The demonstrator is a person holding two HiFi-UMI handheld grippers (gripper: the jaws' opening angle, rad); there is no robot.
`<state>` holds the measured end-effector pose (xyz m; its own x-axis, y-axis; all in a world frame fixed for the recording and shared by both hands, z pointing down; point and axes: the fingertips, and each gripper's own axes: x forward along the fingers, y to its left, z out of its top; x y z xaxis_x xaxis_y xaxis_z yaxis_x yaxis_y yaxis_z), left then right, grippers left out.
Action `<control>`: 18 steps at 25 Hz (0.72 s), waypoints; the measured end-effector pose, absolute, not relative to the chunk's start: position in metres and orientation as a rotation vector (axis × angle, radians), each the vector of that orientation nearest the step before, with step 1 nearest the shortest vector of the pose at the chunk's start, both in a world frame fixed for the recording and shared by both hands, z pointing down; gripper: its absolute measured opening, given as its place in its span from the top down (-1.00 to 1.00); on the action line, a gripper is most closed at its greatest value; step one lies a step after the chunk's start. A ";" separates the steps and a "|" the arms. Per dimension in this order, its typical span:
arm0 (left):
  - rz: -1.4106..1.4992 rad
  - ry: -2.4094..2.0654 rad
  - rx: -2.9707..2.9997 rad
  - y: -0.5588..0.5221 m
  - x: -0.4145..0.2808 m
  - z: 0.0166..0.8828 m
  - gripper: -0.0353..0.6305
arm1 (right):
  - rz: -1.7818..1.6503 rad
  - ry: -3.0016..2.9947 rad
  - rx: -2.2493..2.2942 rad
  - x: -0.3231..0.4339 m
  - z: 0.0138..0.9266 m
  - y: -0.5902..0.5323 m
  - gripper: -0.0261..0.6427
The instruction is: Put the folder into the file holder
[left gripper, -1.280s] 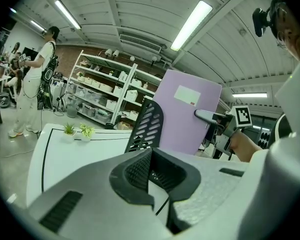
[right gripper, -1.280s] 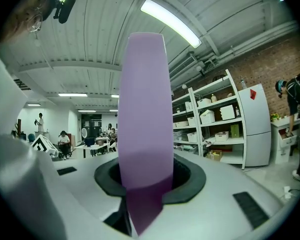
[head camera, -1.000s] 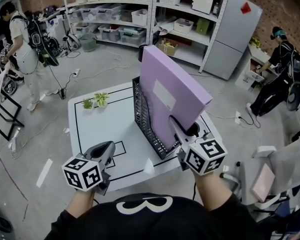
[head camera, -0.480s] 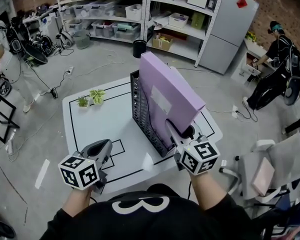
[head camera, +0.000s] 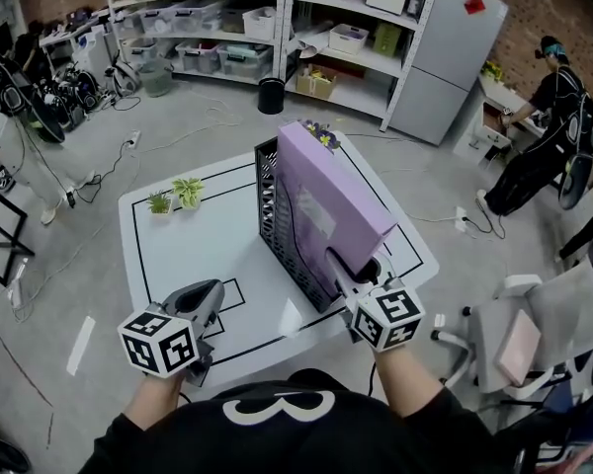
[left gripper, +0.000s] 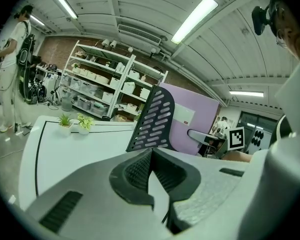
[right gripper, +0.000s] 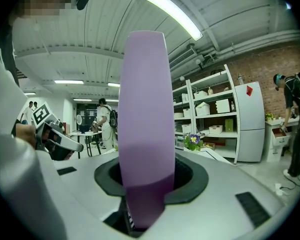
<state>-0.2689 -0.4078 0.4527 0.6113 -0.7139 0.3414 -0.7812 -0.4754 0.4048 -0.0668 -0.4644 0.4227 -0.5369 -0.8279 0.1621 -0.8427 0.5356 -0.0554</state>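
Lilac folder [head camera: 334, 197]: clamped at its near end by the right gripper [head camera: 342, 265], lower edge seemingly down inside the black mesh file holder [head camera: 274, 215] just ahead (release still due). Left gripper [head camera: 206, 302]: jaws together, empty, idle to the holder's left. Change: folder lower and less tilted than a second ago.

left gripper [head camera: 208, 296] was held low at the near left | its fingers [left gripper: 135, 170] were pressed together, nothing between | right gripper [head camera: 346, 270] was held forward, fingers clamped on the folder [head camera: 331, 200] at its lower near corner | both forearms were extended
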 end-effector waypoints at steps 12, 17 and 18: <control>0.165 -1.187 2.287 -0.409 -0.255 0.455 0.88 | 0.182 -2.627 1.328 -0.070 0.437 -0.465 0.41; 0.164 -1.198 2.279 -0.405 -0.241 0.452 0.88 | 0.222 -2.647 1.226 -0.073 0.444 -0.462 0.17; 0.162 -1.202 2.276 -0.403 -0.239 0.450 0.88 | 0.228 -2.651 1.217 -0.071 0.444 -0.461 0.13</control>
